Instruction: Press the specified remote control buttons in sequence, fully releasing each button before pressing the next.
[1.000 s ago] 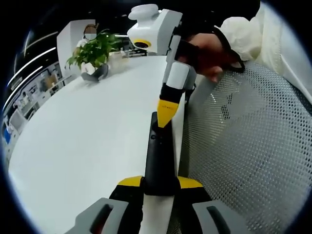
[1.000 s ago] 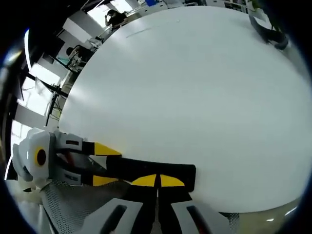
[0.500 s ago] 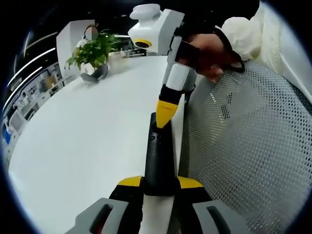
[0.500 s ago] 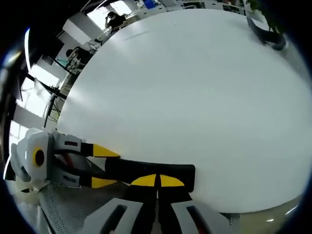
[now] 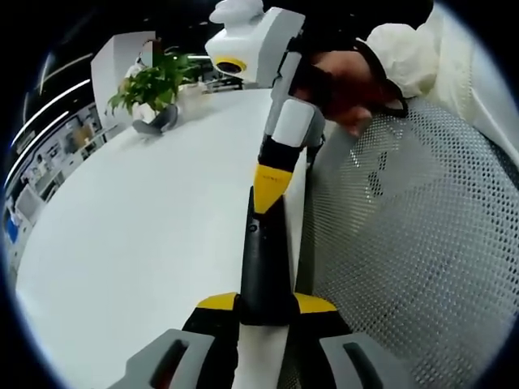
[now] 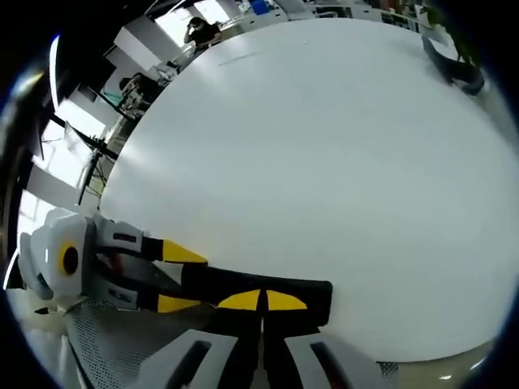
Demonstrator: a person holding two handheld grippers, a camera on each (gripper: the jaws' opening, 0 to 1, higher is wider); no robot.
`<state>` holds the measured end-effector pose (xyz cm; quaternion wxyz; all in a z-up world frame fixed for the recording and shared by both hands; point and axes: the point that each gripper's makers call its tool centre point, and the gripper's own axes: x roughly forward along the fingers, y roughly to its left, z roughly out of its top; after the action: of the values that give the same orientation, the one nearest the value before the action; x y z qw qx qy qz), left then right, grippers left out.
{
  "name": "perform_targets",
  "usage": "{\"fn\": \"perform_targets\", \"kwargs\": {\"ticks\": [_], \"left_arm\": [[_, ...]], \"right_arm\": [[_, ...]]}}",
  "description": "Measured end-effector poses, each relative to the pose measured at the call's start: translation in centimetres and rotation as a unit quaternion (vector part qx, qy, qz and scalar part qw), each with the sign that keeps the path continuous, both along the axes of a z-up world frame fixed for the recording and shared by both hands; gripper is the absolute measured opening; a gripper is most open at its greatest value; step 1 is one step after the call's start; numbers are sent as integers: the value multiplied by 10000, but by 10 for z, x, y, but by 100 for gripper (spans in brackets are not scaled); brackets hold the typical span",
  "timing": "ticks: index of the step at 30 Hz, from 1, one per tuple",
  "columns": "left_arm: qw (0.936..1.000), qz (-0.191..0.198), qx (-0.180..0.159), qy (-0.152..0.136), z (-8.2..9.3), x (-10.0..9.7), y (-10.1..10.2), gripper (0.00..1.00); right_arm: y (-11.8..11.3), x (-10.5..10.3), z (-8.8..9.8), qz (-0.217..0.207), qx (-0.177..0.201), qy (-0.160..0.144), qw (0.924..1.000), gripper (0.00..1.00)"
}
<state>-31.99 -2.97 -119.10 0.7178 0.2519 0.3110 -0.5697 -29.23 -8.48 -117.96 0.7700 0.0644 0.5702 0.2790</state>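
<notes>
A slim black remote sticks out over the edge of the white table. My left gripper is shut on its near end, one yellow-tipped finger on each side. In the left gripper view my right gripper comes down from above, held by a hand. Its jaws are together and the yellow tip rests on the remote's far part. In the right gripper view the shut right gripper touches the top of the remote. The left gripper clamps the remote from the left.
A potted plant stands at the far side of the table, and its pot shows at the upper right in the right gripper view. A mesh chair lies right beside the table edge. Office desks and people are far behind.
The right gripper's shut tip has come slightly closer along the remote. The left gripper keeps its hold. Both views have shifted a little with the hands.
</notes>
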Motion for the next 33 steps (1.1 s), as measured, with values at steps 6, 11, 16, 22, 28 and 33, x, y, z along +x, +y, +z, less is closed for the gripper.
{"fn": "perform_targets", "kwargs": {"ticks": [6, 11, 16, 22, 28, 33], "left_arm": [[10000, -69, 38, -14, 0, -3, -2, 24], [9998, -171, 22, -64, 0, -6, -6, 24], [9999, -156, -23, -29, 0, -6, -6, 24], [9999, -153, -54, -23, 1, -6, -6, 24], [9999, -145, -69, 1, 1, -6, -5, 24], [9999, -157, -60, -25, 1, -6, -5, 24]], "right_arm": [[6, -1, 1, 96, 98, -74, 9999, 0], [11, -3, 1, 165, 218, -1, 9996, 0], [12, -8, -2, 223, 181, 123, 9995, 0], [11, -7, -2, 166, 192, 113, 9996, 0], [11, -6, -4, 107, 143, 79, 9998, 0], [12, -5, -4, 110, 168, 74, 9998, 0]]}}
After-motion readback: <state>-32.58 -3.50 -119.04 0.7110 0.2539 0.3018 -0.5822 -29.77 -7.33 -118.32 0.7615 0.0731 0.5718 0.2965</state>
